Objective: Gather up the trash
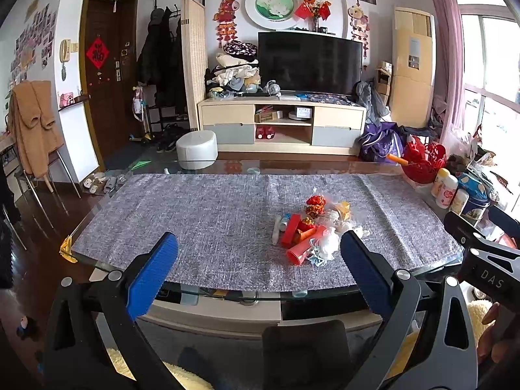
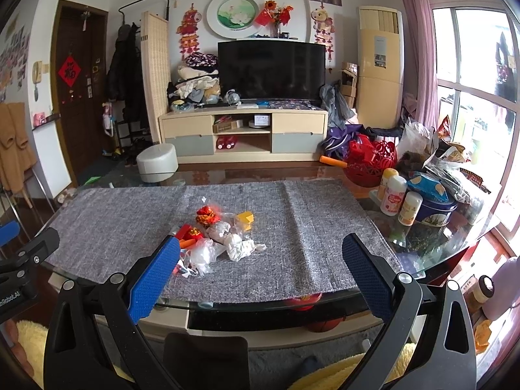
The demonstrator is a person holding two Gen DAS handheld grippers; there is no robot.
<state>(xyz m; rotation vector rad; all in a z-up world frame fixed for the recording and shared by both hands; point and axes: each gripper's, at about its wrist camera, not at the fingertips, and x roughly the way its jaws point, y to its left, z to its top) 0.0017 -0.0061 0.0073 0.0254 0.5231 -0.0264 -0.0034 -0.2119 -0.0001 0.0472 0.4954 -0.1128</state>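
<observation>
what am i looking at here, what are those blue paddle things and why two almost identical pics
The blue paddles are the fingers of two handheld grippers, each carried by a person; no robot arm. Each picture comes from a fisheye camera on one gripper: the left gripper and the right gripper. Both are open and hold nothing. Ahead is a glass table with a grey cloth, and on it a trash pile of red wrappers, crumpled paper and plastic. Bottles and a red basket stand to the right.

Bright daylight from the window [image 2: 471, 74] on the right (panes blown out white), soft faint shadows, sharp centre, strong fisheye bending, dark vignetted corners.
</observation>
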